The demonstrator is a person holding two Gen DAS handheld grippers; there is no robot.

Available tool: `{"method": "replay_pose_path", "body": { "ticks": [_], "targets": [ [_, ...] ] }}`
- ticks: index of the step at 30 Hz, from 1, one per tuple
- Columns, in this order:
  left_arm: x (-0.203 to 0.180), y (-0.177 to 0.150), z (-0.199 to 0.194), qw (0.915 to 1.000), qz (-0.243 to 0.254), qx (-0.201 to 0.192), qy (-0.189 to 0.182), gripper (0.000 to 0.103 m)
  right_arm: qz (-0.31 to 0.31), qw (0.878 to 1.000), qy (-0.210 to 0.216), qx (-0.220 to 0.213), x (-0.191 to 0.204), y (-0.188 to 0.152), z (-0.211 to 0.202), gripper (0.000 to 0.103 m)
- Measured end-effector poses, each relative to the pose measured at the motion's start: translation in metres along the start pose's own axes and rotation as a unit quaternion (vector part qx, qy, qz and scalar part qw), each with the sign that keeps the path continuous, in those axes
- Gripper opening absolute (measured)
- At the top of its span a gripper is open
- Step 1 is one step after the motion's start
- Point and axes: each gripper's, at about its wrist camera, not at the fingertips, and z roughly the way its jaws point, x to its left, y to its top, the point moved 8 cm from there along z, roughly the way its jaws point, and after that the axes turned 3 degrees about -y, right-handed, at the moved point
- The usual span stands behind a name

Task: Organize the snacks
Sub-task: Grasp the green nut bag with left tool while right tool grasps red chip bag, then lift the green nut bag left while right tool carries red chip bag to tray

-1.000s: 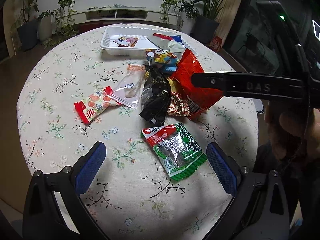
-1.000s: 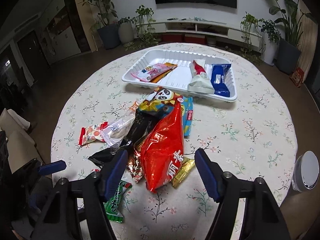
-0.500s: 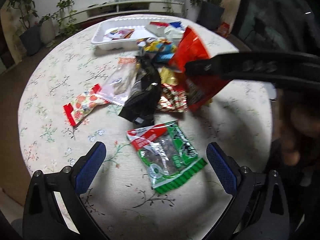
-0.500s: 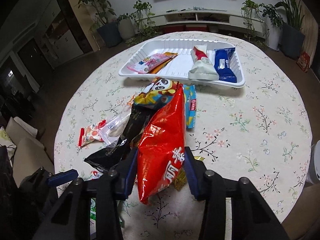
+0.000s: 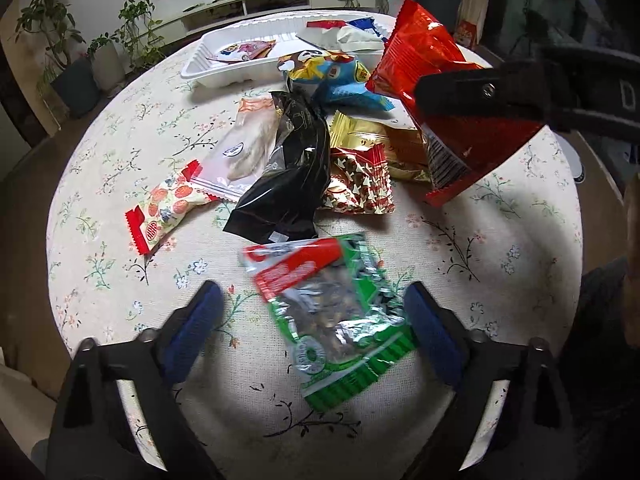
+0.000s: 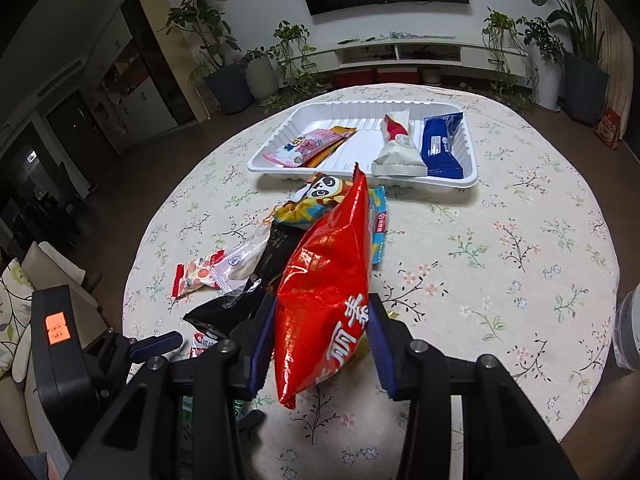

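A: What is seen nearest the white tray (image 6: 472,168), working from the near side of the table (image 6: 500,280)?

B: Farthest from the tray, the left gripper (image 5: 312,316) is held over the green nut packet (image 5: 332,312). Its jaws are set wide and have just been closing a little; the packet lies between them, but the pads are not pressed on it

A: And the right gripper (image 6: 322,332)?

B: Its jaws are clamped narrow on the red chip bag (image 6: 328,276), whose lower end is pinched between the blue pads. The bag is lifted clear of the cloth and tilted toward the tray

A: What is found closer to the tray?

B: A heap is spread there: a black pouch (image 5: 288,180), a red-and-gold star packet (image 5: 360,184), a gold packet (image 5: 384,140), a clear-wrapped snack (image 5: 248,148) and a fruit-print candy bag (image 5: 164,208). A panda-print bag (image 6: 320,196) is placed just beside the tray's near rim

A: And inside the tray?

B: A pink packet (image 6: 308,146), a white-and-red pouch (image 6: 396,144) and a blue packet (image 6: 442,144) are laid in it
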Motion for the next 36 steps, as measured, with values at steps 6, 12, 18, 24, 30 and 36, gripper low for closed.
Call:
{"method": "replay_pose_path", "body": {
  "ticks": [6,12,18,24,30,36],
  "targets": [
    [0.007,0.003,-0.002,1.0000,-0.003,-0.008,0.002,0.074,0.000,1.000,0.002,-0.002,0.000,-0.002,-0.003,0.046],
    [0.002,-0.002,-0.005,0.9996,0.000,-0.010,-0.028,0.046,-0.007,1.000,0.001,0.002,0.003,-0.005,-0.001,0.046],
    [0.011,-0.006,-0.011,0.9982,-0.016,-0.018,-0.055,0.031,-0.008,1.000,-0.001,0.004,0.004,-0.010,-0.002,0.044],
    [0.017,-0.010,-0.024,0.9963,-0.027,-0.037,-0.072,0.028,-0.010,1.000,-0.004,0.006,0.005,-0.016,-0.005,0.041],
    [0.023,-0.017,-0.033,0.9914,-0.052,-0.041,-0.113,0.027,-0.010,1.000,-0.012,0.004,0.003,-0.023,-0.010,0.039],
    [0.031,-0.016,-0.050,0.9881,-0.065,-0.054,-0.129,0.027,0.000,1.000,-0.017,-0.004,-0.002,-0.029,-0.021,0.038]
  ]
}}
